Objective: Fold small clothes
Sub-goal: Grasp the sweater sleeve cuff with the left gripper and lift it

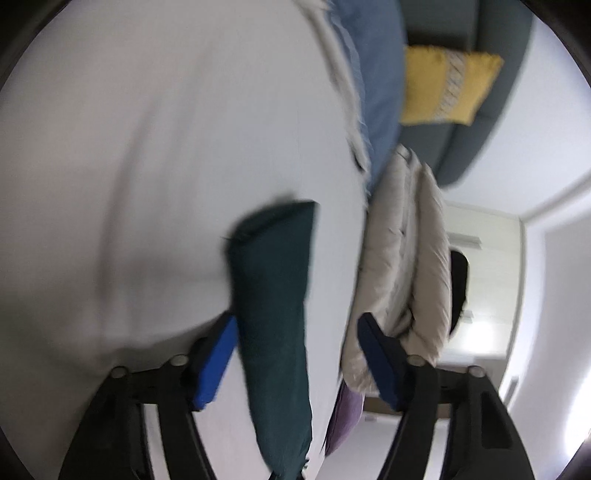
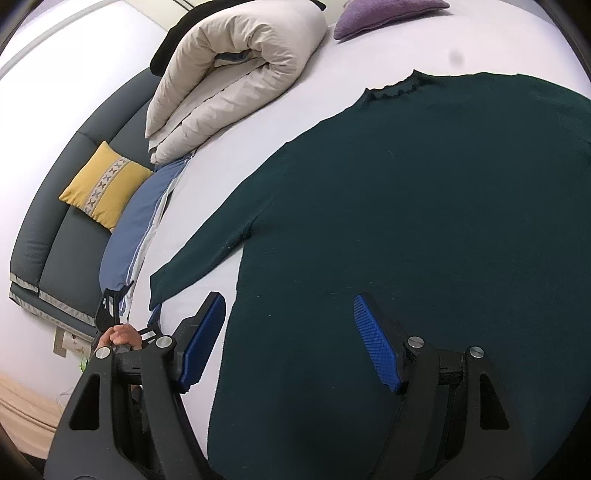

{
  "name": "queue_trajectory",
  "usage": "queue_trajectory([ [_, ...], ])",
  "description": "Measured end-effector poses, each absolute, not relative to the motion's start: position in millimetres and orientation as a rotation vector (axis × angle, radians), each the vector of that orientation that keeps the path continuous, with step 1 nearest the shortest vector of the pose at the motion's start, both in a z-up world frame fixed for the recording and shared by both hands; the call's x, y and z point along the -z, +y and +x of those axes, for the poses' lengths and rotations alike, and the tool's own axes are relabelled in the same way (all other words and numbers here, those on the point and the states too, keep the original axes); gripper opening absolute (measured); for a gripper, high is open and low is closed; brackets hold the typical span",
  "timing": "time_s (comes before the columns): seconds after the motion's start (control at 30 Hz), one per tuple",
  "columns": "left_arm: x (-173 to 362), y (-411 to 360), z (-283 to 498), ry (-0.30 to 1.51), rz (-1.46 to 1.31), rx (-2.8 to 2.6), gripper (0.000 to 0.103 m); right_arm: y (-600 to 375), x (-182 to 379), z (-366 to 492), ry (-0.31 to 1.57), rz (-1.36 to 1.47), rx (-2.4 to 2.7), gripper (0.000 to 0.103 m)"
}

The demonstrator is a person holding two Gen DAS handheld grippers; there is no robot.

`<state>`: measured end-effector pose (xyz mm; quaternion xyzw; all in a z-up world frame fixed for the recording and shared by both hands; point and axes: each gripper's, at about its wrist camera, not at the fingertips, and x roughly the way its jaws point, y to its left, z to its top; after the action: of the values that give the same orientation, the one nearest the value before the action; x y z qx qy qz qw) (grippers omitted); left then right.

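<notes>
Your left gripper (image 1: 297, 354): jaws spread wide, blue pads apart, gripping nothing; the view is motion-blurred.
Between your left jaws: a dark green sleeve (image 1: 273, 314) runs lengthwise through the gap, nearer the left pad, its cuff end ahead of the fingertips; whether it touches that pad cannot be told.
Your right gripper (image 2: 290, 343): jaws wide open, holding nothing, poised over the lower body of the dark green sweater (image 2: 406, 221).
Under your right jaws: the sweater lies flat on the white bed sheet (image 2: 258, 122), its hem edge passing between the two pads, its collar far ahead of the fingertips.
Left of your right jaws: the sweater's sleeve stretches down and outward, its cuff just beside your left gripper, which shows here with your left hand (image 2: 120, 338) on its handle.
Ahead of your right jaws, to the left: a rolled beige duvet (image 2: 229, 77) on the bed, well apart from the sweater; a purple cushion (image 2: 384, 13) beyond it at the far edge.
Further left: a blue pillow (image 2: 136, 221) along the bed's side, then a grey-blue sofa (image 2: 59, 243) with a yellow cushion (image 2: 103, 188) on it.
</notes>
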<state>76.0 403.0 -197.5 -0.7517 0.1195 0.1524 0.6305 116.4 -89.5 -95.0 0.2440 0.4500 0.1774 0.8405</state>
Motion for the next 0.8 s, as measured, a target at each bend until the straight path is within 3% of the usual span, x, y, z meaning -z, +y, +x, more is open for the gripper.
queue_trajectory([
  [0.27, 192.7, 417.4, 106.7, 0.326, -1.719, -0.439, 0.067, -109.9, 102.8, 112.6, 0.945, 0.539, -0.338, 0.071],
  [0.3, 193.8, 419.4, 106.5, 0.326, -1.709, -0.434, 0.063, -112.1, 102.9, 110.4, 0.94, 0.539, -0.334, 0.071],
  [0.33, 193.8, 421.5, 109.4, 0.331, -1.696, -0.428, 0.059, -113.5, 102.8, 108.8, 0.936, 0.538, -0.332, 0.071],
  [0.4, 195.8, 421.2, 107.6, 0.376, -1.662, -0.419, 0.029, -117.6, 103.7, 107.7, 0.931, 0.537, -0.328, 0.071],
  [0.47, 199.0, 420.9, 114.5, 0.429, -1.638, -0.416, 0.007, -121.4, 104.7, 106.6, 0.928, 0.536, -0.326, 0.069],
  [0.67, 150.4, 397.6, 154.4, 0.563, -1.279, -0.357, 0.007, -148.0, 111.1, 105.5, 0.913, 0.553, -0.291, 0.058],
  [0.8, 91.0, 329.5, 207.6, 0.648, -0.912, -0.222, 0.007, -177.5, 118.4, 104.8, 0.894, 0.589, -0.247, 0.056],
])
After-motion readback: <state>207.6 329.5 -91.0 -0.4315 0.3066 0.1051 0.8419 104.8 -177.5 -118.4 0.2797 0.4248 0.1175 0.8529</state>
